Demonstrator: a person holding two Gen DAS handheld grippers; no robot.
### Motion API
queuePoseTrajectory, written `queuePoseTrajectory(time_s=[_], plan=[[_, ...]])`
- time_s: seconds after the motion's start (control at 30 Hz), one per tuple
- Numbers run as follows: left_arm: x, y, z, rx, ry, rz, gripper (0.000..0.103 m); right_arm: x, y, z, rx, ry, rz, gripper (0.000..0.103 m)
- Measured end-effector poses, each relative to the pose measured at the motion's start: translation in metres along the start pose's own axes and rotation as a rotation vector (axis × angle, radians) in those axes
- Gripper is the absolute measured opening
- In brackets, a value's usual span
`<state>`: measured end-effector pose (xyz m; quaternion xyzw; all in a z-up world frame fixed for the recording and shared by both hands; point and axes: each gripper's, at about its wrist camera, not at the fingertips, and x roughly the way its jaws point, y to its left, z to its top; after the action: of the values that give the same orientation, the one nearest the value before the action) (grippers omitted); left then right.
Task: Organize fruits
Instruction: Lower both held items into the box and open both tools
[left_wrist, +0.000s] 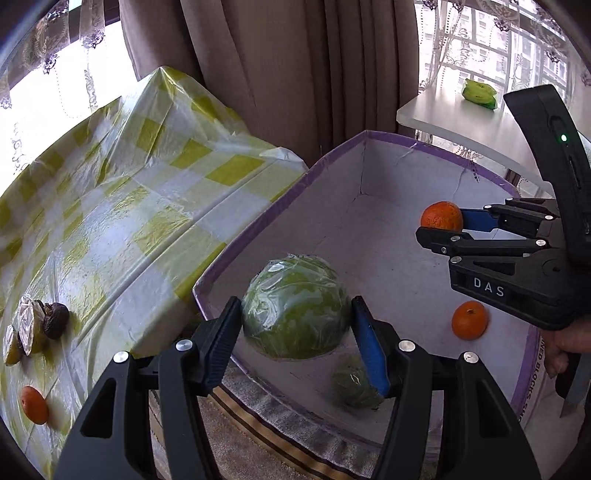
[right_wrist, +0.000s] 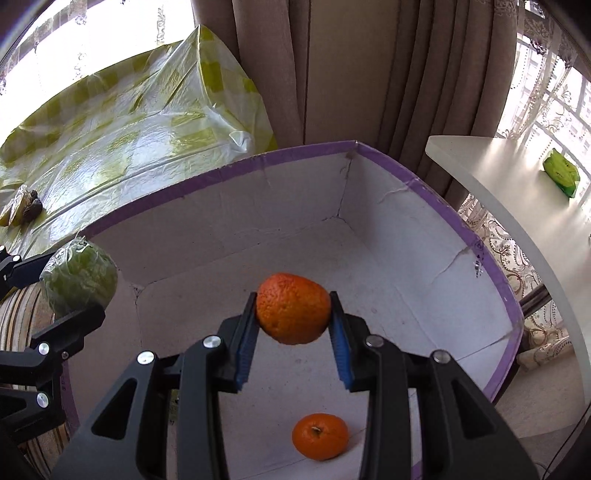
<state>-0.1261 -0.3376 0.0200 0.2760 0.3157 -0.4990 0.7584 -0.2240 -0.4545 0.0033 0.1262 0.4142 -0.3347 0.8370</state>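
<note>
Left tool clamped on plastic-wrapped green fruit, held over near-left corner of purple-rimmed box. Right tool clamped on orange above box middle. Second orange lies on box floor. Another orange on checkered table, left.

1. Far ahead I see heavy brown curtains hanging in folds between two bright windows
2. A lace sheer with purple motifs covers the right window, and daylight pours through it
3. On my left stands a table under a glossy yellow-green checked cloth, catching glare
4. To the right I make out a white tabletop, near the window
5. Close below me lies a striped rug on the floor
</note>
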Motion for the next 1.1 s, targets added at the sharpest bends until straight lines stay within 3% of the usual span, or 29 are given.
queuePoseTrajectory(time_s=[0.27, 0.67, 1.1], plan=[[0.018, -0.014, 0.003, 0.041, 0.044, -0.021, 0.058, 0.011, 0.006, -0.004, -0.135, 0.064, -0.068, 0.036], [0.051, -0.023, 0.0, 0.094, 0.175, -0.038, 0.058, 0.032, 0.009, -0.022, -0.206, 0.139, -0.143, 0.036], [0.059, -0.032, -0.003, 0.154, 0.205, 0.004, 0.058, 0.036, 0.014, -0.019, -0.236, 0.175, -0.178, 0.037]])
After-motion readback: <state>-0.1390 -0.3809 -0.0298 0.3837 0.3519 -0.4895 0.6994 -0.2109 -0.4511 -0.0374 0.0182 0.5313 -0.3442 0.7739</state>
